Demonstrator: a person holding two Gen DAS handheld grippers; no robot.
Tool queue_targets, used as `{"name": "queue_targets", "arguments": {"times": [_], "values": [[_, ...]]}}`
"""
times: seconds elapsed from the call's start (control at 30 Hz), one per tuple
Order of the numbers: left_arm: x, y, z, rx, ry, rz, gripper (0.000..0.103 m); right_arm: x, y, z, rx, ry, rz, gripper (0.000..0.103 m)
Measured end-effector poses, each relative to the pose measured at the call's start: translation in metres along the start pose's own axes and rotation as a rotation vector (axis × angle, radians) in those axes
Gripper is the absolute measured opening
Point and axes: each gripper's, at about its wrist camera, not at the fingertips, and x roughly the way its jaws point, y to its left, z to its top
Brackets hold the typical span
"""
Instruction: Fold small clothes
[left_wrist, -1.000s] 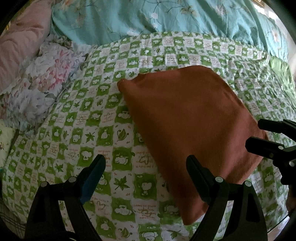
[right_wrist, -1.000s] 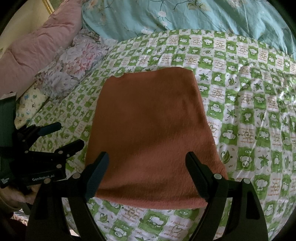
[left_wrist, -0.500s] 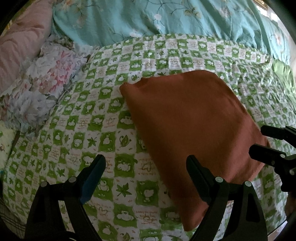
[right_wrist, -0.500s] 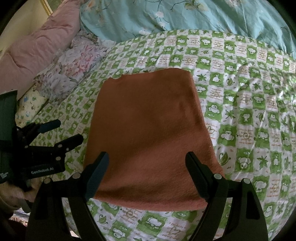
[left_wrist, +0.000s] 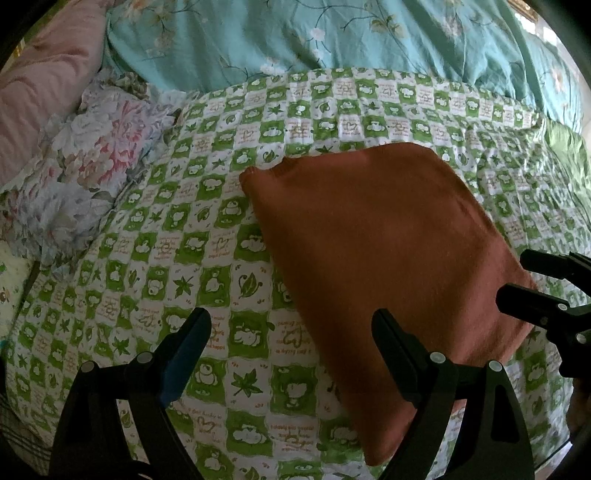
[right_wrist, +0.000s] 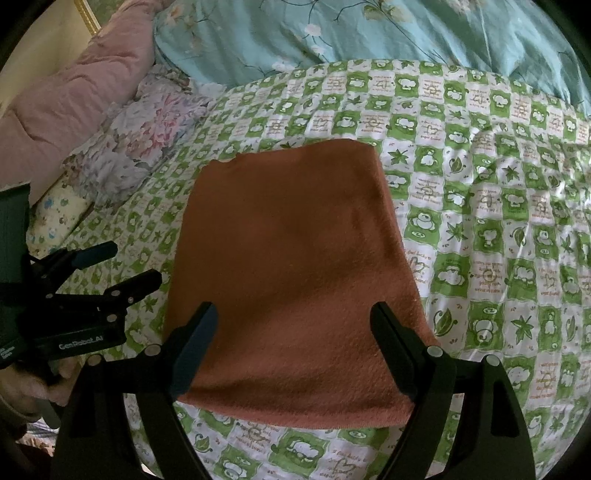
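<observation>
A rust-orange cloth (left_wrist: 373, 251) (right_wrist: 291, 258) lies flat as a folded rectangle on the green-and-white checked bedspread (left_wrist: 207, 229) (right_wrist: 498, 229). My left gripper (left_wrist: 291, 332) hovers above the cloth's near left edge, jaws wide apart, nothing between them. My right gripper (right_wrist: 291, 325) hangs over the cloth's near end, also open and empty. Each gripper shows in the other's view: the right one (left_wrist: 524, 280) at the right edge, the left one (right_wrist: 135, 264) at the left edge, a hand beneath it.
A flowered pillow (left_wrist: 77, 177) (right_wrist: 140, 136) and a pink quilt (left_wrist: 40, 92) (right_wrist: 70, 103) lie at the left. A teal floral duvet (left_wrist: 332, 37) (right_wrist: 369, 33) bunches along the far side. The bed's near edge is just below the cloth.
The scene has slid slightly downward in the left wrist view; the cloth and both grippers keep their places and stay open.
</observation>
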Motion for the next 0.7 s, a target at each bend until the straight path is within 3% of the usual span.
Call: {"name": "queue_targets", "arguments": {"times": [0.47,0.7], "values": [[0.007,0.024,0.007,-0.086,0.003,-0.009,0.089,0.003,-0.005,0.006,0.016,-0.011,-0.016,0.085],[0.004,0.019,0.004,-0.08,-0.018,0.004,0.089,0.004,-0.005,0.008,0.046,-0.025,-0.022,0.085]]}}
